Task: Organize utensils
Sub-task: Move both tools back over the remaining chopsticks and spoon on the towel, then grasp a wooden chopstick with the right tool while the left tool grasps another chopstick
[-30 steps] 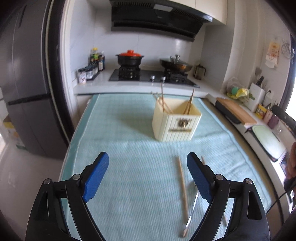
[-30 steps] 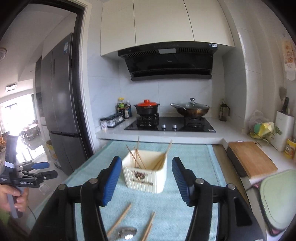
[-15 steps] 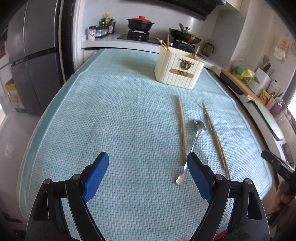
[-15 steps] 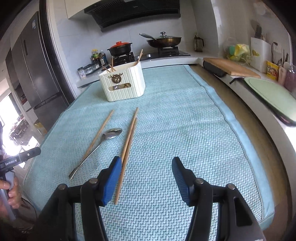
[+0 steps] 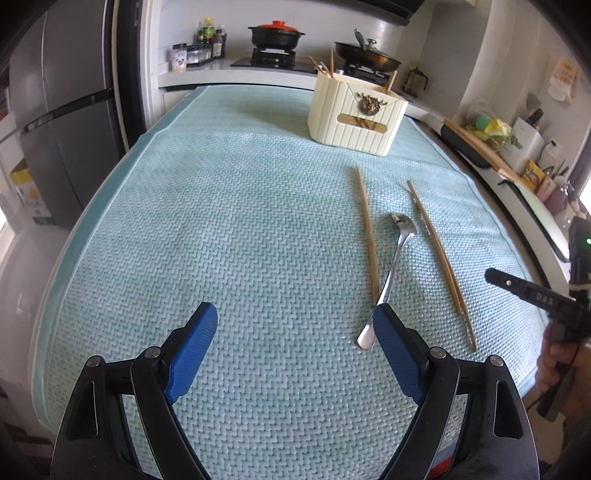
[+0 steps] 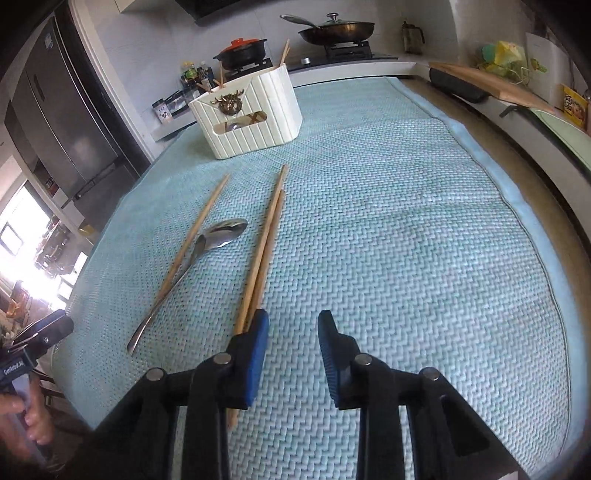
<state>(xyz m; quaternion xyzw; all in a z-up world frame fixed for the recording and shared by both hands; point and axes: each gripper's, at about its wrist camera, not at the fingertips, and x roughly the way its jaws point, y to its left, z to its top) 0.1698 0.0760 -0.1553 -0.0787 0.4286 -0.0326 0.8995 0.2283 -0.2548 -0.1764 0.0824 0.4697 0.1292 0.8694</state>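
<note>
Right wrist view: right gripper jaws are closing on nothing, beside the paired chopsticks on the counter; I'd shift left to straddle them. Left gripper jaws gape by the spoon.

Pale aqua woven cloth, herringbone weave, with a smooth plain border. Cream ribbed plastic utensil holder, with a dark bronze emblem and a gold cut-out band. Tan wooden chopsticks, unpatterned. Shiny silver metal spoon. Black-framed left gripper and right gripper, both with blue textured pads. Black pot with orange-red lid.
</note>
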